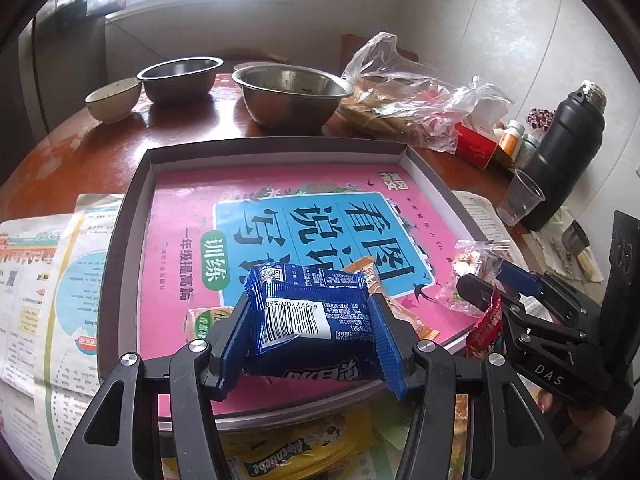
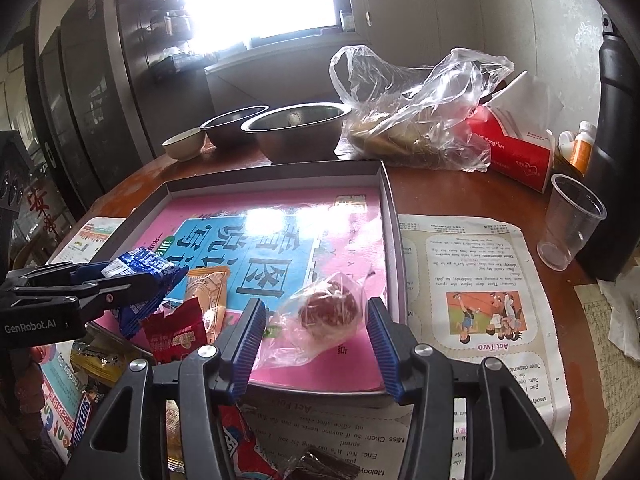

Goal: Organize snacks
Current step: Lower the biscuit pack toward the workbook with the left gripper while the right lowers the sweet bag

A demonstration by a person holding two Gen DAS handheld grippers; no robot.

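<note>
Blue snack packet (image 1: pixel 316 316) clamped between the pads of the left gripper (image 1: pixel 312 336), low centre of the left wrist view, held above the near edge of the grey tray (image 1: pixel 132 216). In the right wrist view, clear-wrapped round snack (image 2: pixel 326 314) lying on the pink book (image 2: pixel 356 240) inside the tray, lower centre, between the fingers of the right gripper (image 2: pixel 316 344); jaws partly spread, pads apart from the wrapper. Red packet (image 2: pixel 176 334) and orange packet (image 2: pixel 208 292) just left of it. Beyond the tray, upper centre: two steel bowls (image 2: pixel 298 128), a plastic bag (image 2: pixel 416 120). Clear cup (image 2: pixel 570 220) at right.
</note>
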